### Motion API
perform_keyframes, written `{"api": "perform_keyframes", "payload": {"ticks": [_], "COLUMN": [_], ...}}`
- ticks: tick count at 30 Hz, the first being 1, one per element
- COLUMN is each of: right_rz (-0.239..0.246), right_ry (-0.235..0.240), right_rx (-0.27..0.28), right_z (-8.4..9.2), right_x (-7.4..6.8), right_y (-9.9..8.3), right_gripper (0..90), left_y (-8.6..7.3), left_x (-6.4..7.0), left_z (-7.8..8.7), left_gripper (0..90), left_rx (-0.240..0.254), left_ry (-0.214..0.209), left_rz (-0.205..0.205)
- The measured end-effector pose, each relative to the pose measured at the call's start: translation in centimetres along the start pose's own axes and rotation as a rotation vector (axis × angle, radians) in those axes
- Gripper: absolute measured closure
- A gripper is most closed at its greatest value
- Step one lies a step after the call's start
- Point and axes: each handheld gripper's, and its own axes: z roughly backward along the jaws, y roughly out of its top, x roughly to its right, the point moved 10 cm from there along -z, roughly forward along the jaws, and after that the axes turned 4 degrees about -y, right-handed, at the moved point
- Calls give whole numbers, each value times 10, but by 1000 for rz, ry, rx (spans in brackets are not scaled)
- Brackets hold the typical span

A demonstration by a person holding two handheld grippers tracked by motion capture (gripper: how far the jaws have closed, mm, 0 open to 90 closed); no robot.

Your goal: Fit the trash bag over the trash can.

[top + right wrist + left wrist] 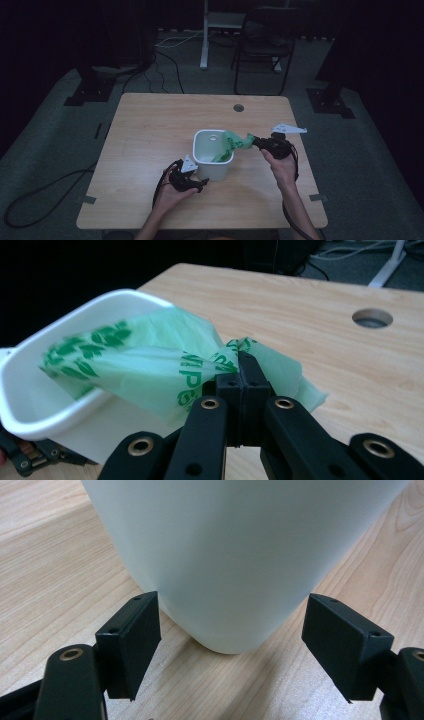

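A small white bin (212, 159) stands upright on the desk (150, 130), about midway between its left and right edges and somewhat nearer the front edge, where the person sits. A green plastic bag (235, 144) with darker green print hangs partly inside it and trails out over the rim on the side facing the desk's right edge.

The right gripper (261, 142) has its jaws pressed together on a bunched fold of that bag, as the right gripper view shows: the black jaws meet with thin green film (165, 360) pinched between them and spilling out on both sides. It is held level with or just above the rim, to the bin's right, so the bag is stretched from the bin's mouth toward the gripper. That looks like a pull meant to lift or spread the bag over the opening, either lining the bin or drawing the bag out; the pictures do not settle which.

The left gripper (200, 184) sits low at the bin's front left corner, its jaws spread wide on either side of the rounded lower wall (240, 555) without touching it. It seems placed there to clamp or brace the light bin, which could otherwise tip or slide toward the pull.
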Motion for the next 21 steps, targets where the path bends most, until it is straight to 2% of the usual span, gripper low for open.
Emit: {"api": "perform_keyframes", "payload": {"ticks": [4,9,15,21], "right_rz": [14,47,89,133], "right_ry": [5,16,43,62], "right_rx": [23,47,74,95], "right_z": [2,3,3,4], "right_x": [-4,-14,-33,-50], "right_y": [11,26,45,59], "right_gripper": [900,900,900,900], "left_y": [1,14,50,93], "left_x": [-6,-12,-17,-17], "left_z": [18,52,90,107], "left_gripper": [244,245,245,245], "left_rx": [23,92,187,235], "left_ry": [29,56,82,86], "left_rz": [10,8,-30,-99]}}
